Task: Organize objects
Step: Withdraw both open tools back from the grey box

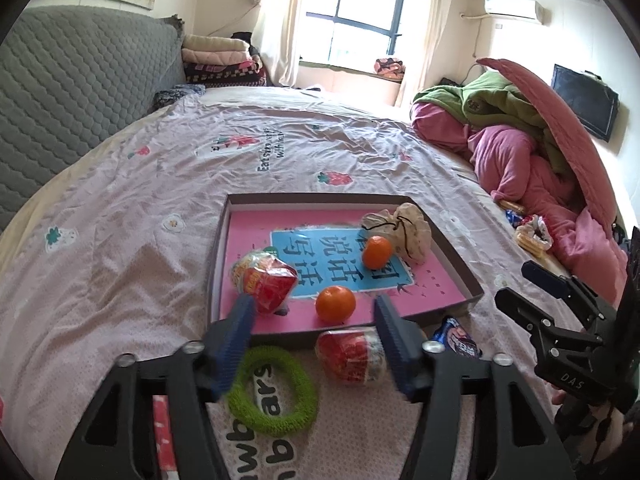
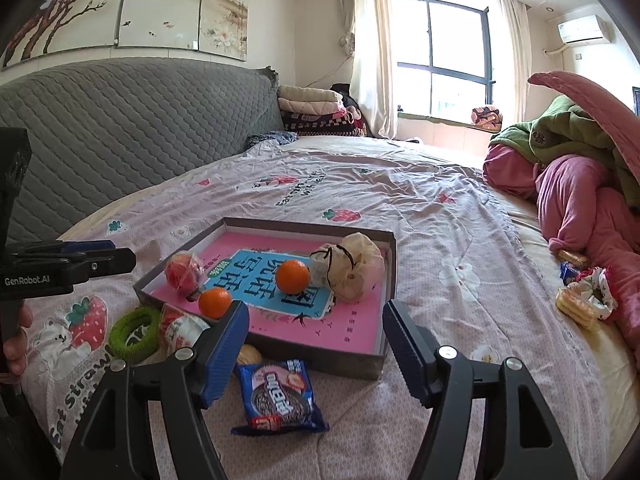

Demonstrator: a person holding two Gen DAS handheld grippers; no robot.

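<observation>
A shallow grey box (image 1: 218, 264) with a pink printed floor lies on the bed. In it sit two oranges (image 1: 335, 303) (image 1: 377, 252), a red snack packet (image 1: 266, 280) and a cream cloth pouch (image 1: 404, 232). My left gripper (image 1: 316, 336) is open above the box's near edge, with nothing gripped. A second red packet (image 1: 352, 354) lies on the sheet by its right finger, and a green ring (image 1: 272, 396) lies below. My right gripper (image 2: 316, 344) is open over the box's (image 2: 260, 356) near wall. A blue cookie packet (image 2: 280, 396) lies just in front of it.
A small beige snack (image 2: 249, 354) lies by the box wall. More snack packets (image 2: 580, 300) sit at the bed's right edge beside a heap of pink and green bedding (image 2: 580, 184). The grey headboard (image 2: 140, 120) rises at the left. The left gripper (image 2: 120, 254) shows at the right wrist view's left edge.
</observation>
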